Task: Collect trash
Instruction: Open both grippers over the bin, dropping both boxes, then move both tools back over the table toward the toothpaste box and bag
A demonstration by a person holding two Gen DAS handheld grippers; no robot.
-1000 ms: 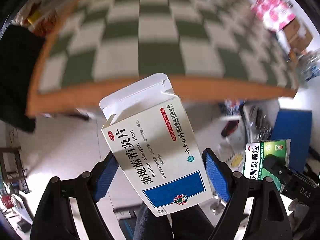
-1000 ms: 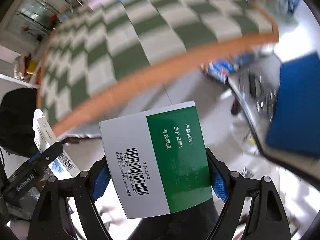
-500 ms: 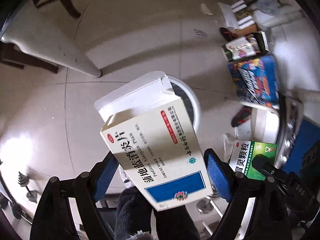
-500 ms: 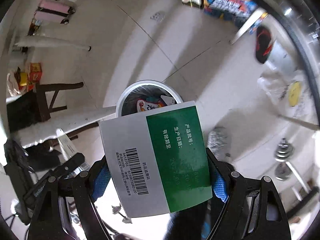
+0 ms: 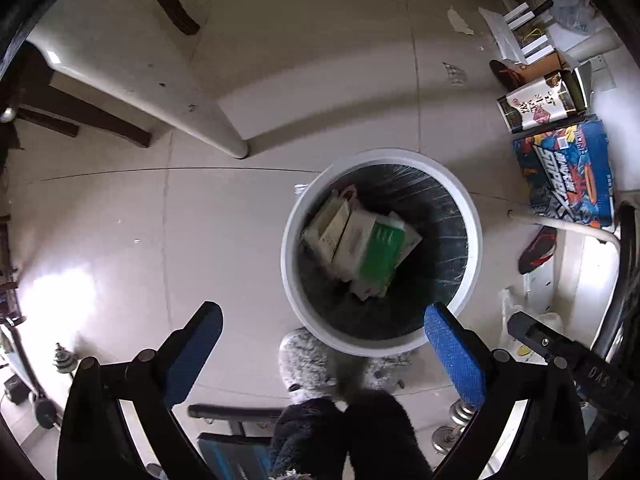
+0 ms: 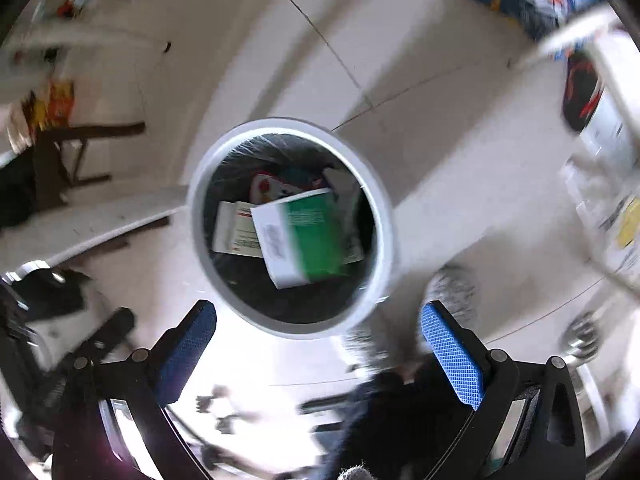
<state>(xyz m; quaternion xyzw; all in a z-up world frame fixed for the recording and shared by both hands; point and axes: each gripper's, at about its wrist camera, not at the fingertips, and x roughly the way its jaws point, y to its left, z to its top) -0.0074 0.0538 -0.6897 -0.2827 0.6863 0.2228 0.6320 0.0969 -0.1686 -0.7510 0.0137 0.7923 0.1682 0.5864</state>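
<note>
Here the left gripper hangs above the floor with its blue-padded fingers spread wide and nothing between them. The right gripper is likewise spread wide and empty, its blue pads well apart.

Below both tools stands a round white trash bin lined with a dark bag; in the left wrist view it sits just ahead of the right-hand finger, and in the right wrist view the same bin lies between and beyond the fingertips. Inside it lies the green-and-white medicine box, tilted, on top of other rubbish. Touching it on one side is a paler cream-and-white box. The right wrist view is blurred, but the green-and-white box and the pale box beside it are still plain there.

A grey fuzzy slipper touches the bin's near edge. Farther out on the tiled floor are a pale table leg, a colourful blue carton and a black-and-red shoe.
</note>
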